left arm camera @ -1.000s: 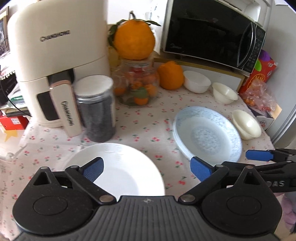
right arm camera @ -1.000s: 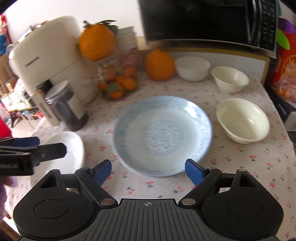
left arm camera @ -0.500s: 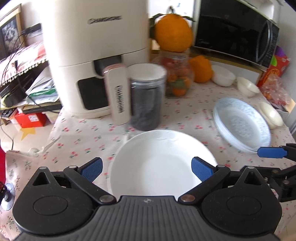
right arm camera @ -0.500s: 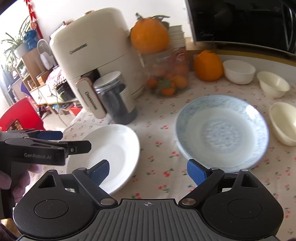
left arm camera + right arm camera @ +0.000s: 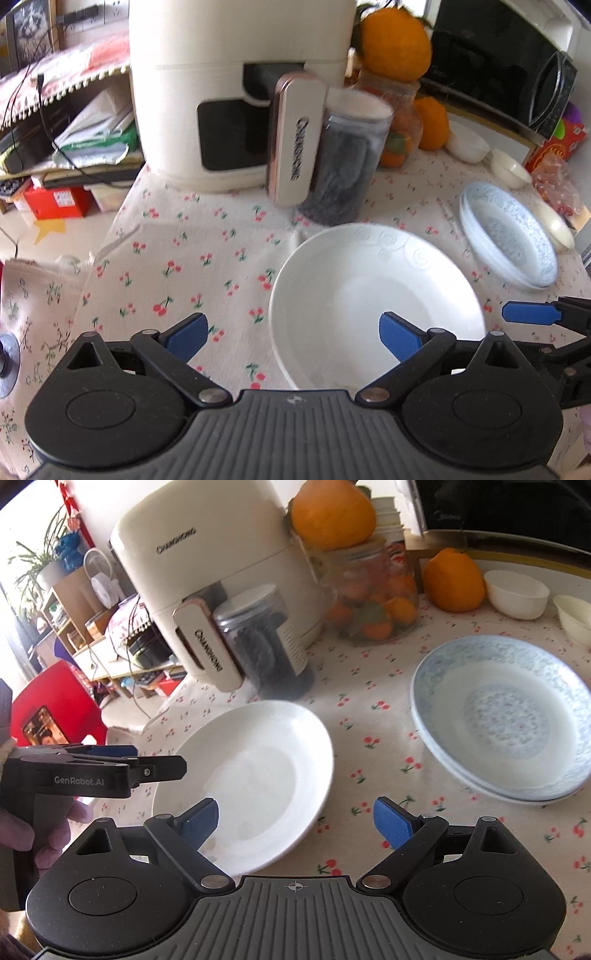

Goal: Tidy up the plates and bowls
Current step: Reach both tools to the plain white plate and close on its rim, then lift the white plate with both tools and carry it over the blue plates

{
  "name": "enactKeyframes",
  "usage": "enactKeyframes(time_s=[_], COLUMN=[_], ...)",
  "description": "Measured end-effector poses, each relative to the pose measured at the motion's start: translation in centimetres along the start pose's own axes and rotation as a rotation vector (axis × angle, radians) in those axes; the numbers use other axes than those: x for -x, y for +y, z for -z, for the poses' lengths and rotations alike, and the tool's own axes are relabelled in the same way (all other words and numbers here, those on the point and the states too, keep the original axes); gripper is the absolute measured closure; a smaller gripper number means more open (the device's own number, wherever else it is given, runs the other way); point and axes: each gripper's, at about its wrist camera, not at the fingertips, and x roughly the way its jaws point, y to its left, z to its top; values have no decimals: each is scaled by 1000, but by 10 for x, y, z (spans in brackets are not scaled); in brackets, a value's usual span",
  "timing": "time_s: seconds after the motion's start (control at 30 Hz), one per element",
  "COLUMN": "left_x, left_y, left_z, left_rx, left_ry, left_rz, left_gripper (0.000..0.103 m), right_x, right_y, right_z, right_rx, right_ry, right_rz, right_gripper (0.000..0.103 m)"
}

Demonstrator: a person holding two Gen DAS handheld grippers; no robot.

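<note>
A plain white plate (image 5: pixel 373 306) lies on the floral tablecloth near the front edge; it also shows in the right wrist view (image 5: pixel 255 775). A blue-patterned plate stack (image 5: pixel 508 240) lies to its right, also in the right wrist view (image 5: pixel 506 716). Small white bowls (image 5: pixel 517 592) stand at the back right. My left gripper (image 5: pixel 291 339) is open and empty over the white plate's left rim. My right gripper (image 5: pixel 295 821) is open and empty over the plate's right rim.
A cream air fryer (image 5: pixel 236 85) and a dark jar (image 5: pixel 343 162) stand behind the white plate. A glass jar of oranges (image 5: pixel 369 594), a large orange (image 5: pixel 452 579) and a black microwave (image 5: pixel 495 70) line the back. The table's left edge (image 5: pixel 103 236) drops off.
Both grippers have swung left and closed in on the white plate, which now lies between the two. Both stay open.
</note>
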Motion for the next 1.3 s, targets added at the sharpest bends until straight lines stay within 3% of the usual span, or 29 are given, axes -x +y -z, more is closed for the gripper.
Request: enactKeyframes(time_s=[0.27,0.5,1.03,1.23,1.3], left_x=[-5,-8,-15,-16,-17], left_y=[20,33,35,31,29], left_z=[2,3,5,5,5], left_rx=[126,218,235,213,201], left_ry=[64,102,142,155,158], left_rz=[45,83,120,135,140], left_gripper=[18,34,66,80,83], right_x=[-14,-21,-33,-34,-33], right_y=[9,10,14,17,14], right_z=[4,5,13,11,10], right_rx=[15,5,12,18,9], right_ry=[21,27,-11,-14,-15], right_rz=[-1,-2,-3,13,30], right_gripper=[10,10,11,29,44])
